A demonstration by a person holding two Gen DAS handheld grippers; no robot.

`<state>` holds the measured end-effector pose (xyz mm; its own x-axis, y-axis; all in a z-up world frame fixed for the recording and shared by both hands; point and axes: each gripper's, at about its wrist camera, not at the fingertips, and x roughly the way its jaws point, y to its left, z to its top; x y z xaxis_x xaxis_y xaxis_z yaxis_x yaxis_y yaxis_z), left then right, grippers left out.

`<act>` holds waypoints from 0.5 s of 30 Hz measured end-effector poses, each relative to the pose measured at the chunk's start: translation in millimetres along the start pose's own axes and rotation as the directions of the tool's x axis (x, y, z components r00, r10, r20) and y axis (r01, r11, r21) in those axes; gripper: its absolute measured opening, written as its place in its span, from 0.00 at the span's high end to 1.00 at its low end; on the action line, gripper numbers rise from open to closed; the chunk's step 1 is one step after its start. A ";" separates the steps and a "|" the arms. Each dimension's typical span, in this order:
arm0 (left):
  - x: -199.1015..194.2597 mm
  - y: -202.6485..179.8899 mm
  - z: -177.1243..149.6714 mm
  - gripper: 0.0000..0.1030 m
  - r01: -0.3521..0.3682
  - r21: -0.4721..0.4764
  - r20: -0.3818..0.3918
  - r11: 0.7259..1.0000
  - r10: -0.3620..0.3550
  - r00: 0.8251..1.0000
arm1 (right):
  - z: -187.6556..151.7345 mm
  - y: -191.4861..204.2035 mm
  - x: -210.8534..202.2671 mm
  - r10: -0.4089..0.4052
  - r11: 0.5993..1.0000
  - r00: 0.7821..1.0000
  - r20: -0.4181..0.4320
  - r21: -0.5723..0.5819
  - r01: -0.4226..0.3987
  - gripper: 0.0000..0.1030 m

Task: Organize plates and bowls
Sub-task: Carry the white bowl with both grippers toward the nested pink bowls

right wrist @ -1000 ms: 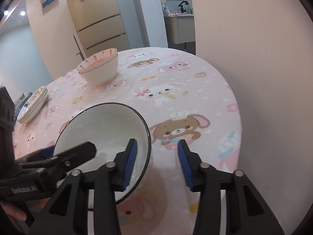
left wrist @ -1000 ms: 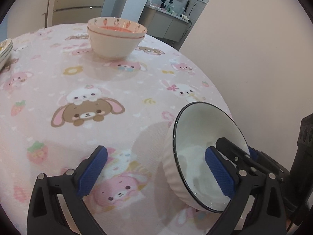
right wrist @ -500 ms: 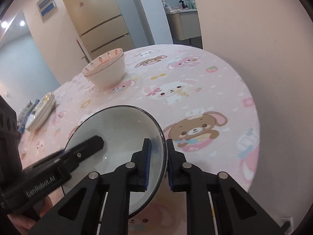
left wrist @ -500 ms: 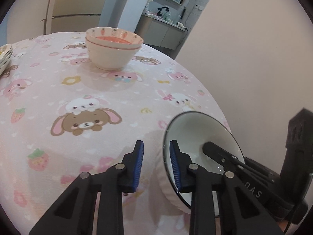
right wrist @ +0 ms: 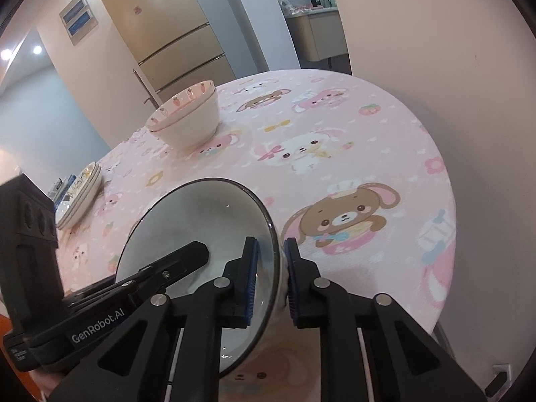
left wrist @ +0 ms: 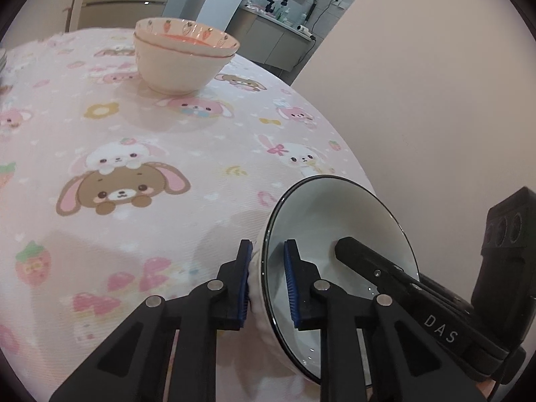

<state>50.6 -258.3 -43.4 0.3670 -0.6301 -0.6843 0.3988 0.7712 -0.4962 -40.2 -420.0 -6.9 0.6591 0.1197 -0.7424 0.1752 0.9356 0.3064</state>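
The left gripper [left wrist: 267,281] is clamped on the rim of the white, dark-rimmed ceramic bowl [left wrist: 338,234], one blue pad against the ribbed outer wall and the other inside. The right gripper [right wrist: 270,279] pinches the opposite side of the same rim the same way, one pad in, one pad out (so both tools hold one bowl between them). In the left wrist view the bowl sits at about 5 o'clock, just above the near edge of the round table with the pink cartoon-animal tablecloth [left wrist: 167,154]; whether its base touches the cloth cannot be told.

At 12 o'clock in that view stand two nested cream bowls with carrot and strawberry prints inside [left wrist: 182,58], well apart from the held bowl. In the right wrist view a stack of pale patterned plates [right wrist: 80,194] lies at 9 o'clock near the table's far-left edge. A beige refrigerator [right wrist: 174,33] stands beyond the table at 11 o'clock.
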 end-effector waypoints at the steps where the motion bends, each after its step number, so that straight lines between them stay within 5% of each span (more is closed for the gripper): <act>1: -0.1 0.2 0.1 0.81 -0.001 -0.004 -0.002 1.000 0.001 1.000 | 0.3 -1.3 0.5 0.009 1.000 1.000 0.000 0.008 -0.009 0.85; 6: -4.5 2.2 0.3 0.81 -0.024 -0.031 -0.022 0.999 0.023 0.999 | 1.3 -9.3 3.2 0.084 0.993 0.996 -0.021 0.088 -0.082 0.86; 15: -43.3 10.7 12.5 0.81 -0.056 -0.053 0.055 0.997 0.059 0.997 | 13.7 28.5 -4.5 0.102 0.995 0.995 0.012 0.014 -0.103 0.85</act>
<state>49.6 -223.9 -12.4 0.4358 -0.5876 -0.6817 0.3328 0.8090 -0.4846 -28.2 -398.4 13.4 0.6825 0.2108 -0.6998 0.1167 0.9138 0.3891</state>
